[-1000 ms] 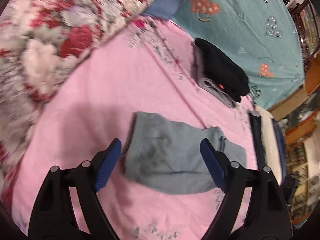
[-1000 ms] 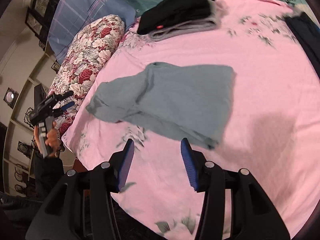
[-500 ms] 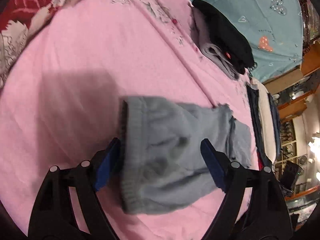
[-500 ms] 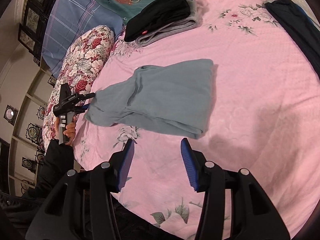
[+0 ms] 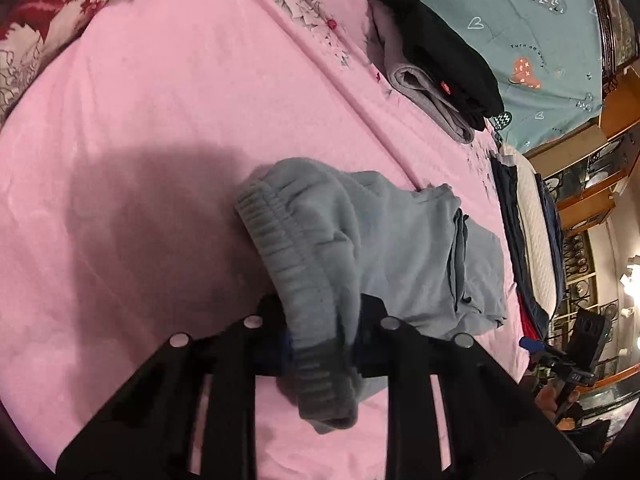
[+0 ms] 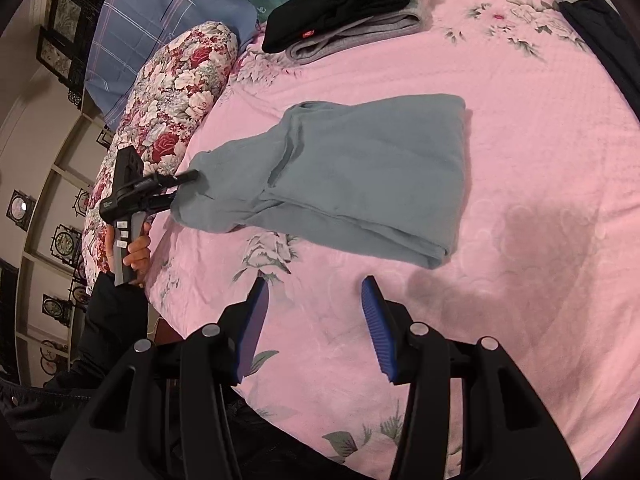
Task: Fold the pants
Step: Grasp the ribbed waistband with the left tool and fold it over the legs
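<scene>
The pink bed [image 6: 520,160] is holding the gray pants [image 6: 360,176], lying long-ways from left to right. The left gripper [image 5: 320,344] is pinching the stretchy waistband [image 5: 288,256] tight, lifting that end. The right gripper [image 6: 316,320] is waiting near the folded end, jaws spread wide. The left fingertips are hiding under cloth

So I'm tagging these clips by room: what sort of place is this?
Most likely a bedroom: the grey pants lie on a bed with a pink floral sheet, a floral bolster beside pillows, and folded clothes stacked near the head.
</scene>
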A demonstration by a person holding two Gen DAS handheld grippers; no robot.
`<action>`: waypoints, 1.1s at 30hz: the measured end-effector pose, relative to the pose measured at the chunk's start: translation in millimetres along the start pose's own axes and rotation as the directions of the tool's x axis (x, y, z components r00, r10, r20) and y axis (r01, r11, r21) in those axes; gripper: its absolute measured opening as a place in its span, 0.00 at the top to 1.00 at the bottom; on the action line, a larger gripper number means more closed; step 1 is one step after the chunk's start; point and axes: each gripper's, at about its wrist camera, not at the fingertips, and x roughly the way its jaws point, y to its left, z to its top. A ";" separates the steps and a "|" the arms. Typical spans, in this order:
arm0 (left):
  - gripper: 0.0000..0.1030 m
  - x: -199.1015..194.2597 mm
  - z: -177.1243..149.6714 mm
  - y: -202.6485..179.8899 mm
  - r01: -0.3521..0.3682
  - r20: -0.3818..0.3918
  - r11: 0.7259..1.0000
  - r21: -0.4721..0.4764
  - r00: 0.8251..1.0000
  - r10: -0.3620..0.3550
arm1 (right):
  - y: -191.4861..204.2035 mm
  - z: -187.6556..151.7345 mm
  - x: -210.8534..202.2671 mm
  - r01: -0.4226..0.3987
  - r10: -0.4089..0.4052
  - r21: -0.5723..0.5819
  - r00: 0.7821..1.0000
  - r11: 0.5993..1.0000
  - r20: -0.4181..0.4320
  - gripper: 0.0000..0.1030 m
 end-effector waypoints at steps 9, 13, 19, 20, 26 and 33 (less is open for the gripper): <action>0.79 -36.4 -19.2 -44.2 0.115 0.126 0.990 0.085 0.984 -0.125 | 31.7 30.1 16.6 -0.004 0.001 -0.087 1.000 0.996 -0.030 0.52; 0.79 -34.5 -18.8 -44.0 0.169 0.130 0.984 0.060 0.976 -0.176 | 68.3 67.4 55.1 -0.005 -0.008 -0.200 0.998 0.980 -0.061 0.52; 0.79 -34.4 -12.1 -41.0 0.209 0.147 0.978 0.020 0.967 -0.210 | 93.3 120.2 147.6 0.038 -0.080 -0.240 0.983 0.970 -0.168 0.87; 0.79 -34.5 -10.8 -42.3 0.211 0.146 0.977 0.021 0.966 -0.212 | 92.7 125.4 161.6 0.048 -0.091 -0.229 0.979 0.972 -0.180 0.87; 0.79 -32.6 -3.2 -67.9 0.228 0.124 0.972 0.061 0.964 -0.234 | 82.0 129.8 191.3 0.028 -0.071 -0.183 0.970 0.983 -0.232 0.90; 0.79 -15.3 1.2 -140.7 0.214 0.064 0.965 0.153 0.972 -0.226 | 46.8 126.7 55.5 0.038 -0.037 -0.133 0.999 0.990 0.012 0.87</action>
